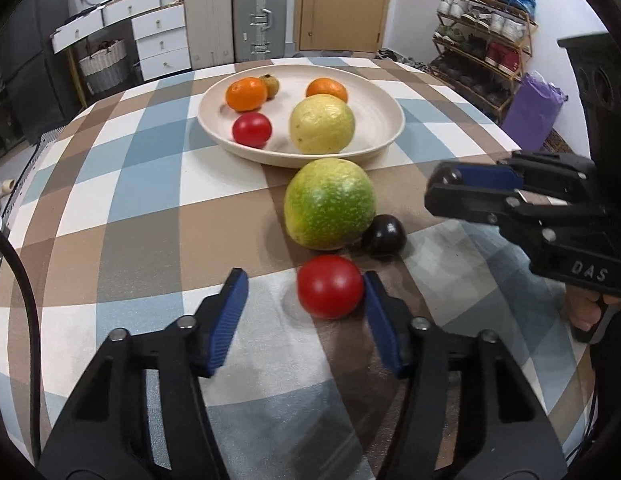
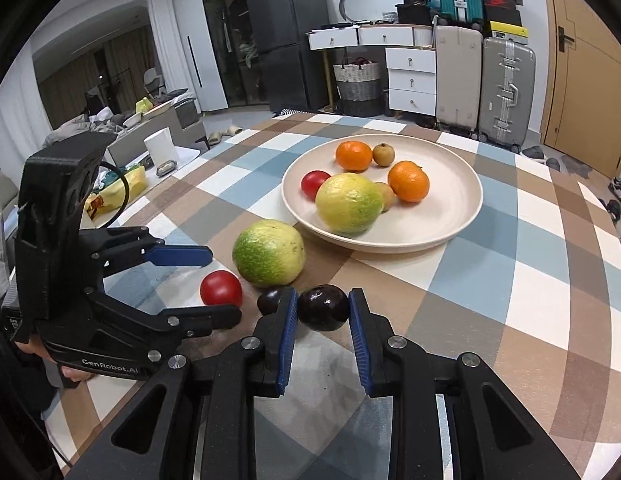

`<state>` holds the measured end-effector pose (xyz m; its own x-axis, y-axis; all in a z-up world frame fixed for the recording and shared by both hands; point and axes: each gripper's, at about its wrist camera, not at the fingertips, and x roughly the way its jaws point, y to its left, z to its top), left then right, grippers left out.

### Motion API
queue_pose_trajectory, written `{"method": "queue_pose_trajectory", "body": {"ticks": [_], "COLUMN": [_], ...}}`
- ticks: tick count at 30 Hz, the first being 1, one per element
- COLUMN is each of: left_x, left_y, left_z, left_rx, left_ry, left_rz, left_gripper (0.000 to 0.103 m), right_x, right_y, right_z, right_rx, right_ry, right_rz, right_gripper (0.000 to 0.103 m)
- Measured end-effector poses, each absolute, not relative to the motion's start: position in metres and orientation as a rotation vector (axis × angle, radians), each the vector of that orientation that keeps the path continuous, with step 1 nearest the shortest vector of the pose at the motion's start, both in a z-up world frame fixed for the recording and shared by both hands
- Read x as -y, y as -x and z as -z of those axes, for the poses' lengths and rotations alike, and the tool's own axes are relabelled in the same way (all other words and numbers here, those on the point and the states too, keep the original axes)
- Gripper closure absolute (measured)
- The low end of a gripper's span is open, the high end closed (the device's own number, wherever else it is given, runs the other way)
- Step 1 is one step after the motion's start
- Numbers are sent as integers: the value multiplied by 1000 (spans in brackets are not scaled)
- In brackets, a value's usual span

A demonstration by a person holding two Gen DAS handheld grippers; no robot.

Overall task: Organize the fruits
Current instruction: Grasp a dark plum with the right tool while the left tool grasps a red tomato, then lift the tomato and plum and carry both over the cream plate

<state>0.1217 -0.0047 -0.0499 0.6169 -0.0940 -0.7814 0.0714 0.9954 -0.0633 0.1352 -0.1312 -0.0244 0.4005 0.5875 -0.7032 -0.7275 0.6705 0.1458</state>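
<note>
A cream plate (image 1: 384,98) (image 2: 458,184) holds two oranges, a red tomato, a yellow-green melon and small brown fruits. On the cloth lie a green melon (image 1: 329,204) (image 2: 269,253), a red tomato (image 1: 330,286) (image 2: 221,288) and a dark plum (image 1: 383,236) (image 2: 270,300). My left gripper (image 1: 304,296) (image 2: 224,286) is open around the tomato, whose right side touches the right pad. My right gripper (image 2: 323,306) (image 1: 444,186) is shut on a second dark plum (image 2: 324,307), held just above the cloth.
The checked tablecloth (image 2: 490,280) covers a round table. Suitcases (image 2: 506,92), white drawers and a door stand behind the table; a shoe rack (image 1: 482,40) stands at the right in the left wrist view.
</note>
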Motion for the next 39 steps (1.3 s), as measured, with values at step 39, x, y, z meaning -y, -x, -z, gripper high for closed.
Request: {"method": "queue_pose_trajectory", "body": {"ticks": [39], "left_x": [-12], "left_y": [-153], "left_z": [-21], "left_rx": [-711], "left_ry": [65], "left_rz": [90], "left_gripper": [74], "right_x": [162], "right_y": [-151], "right_z": [10], "right_rx": [-705], "right_ry": [47], "right_rz": [-735], "right_gripper": [77]}}
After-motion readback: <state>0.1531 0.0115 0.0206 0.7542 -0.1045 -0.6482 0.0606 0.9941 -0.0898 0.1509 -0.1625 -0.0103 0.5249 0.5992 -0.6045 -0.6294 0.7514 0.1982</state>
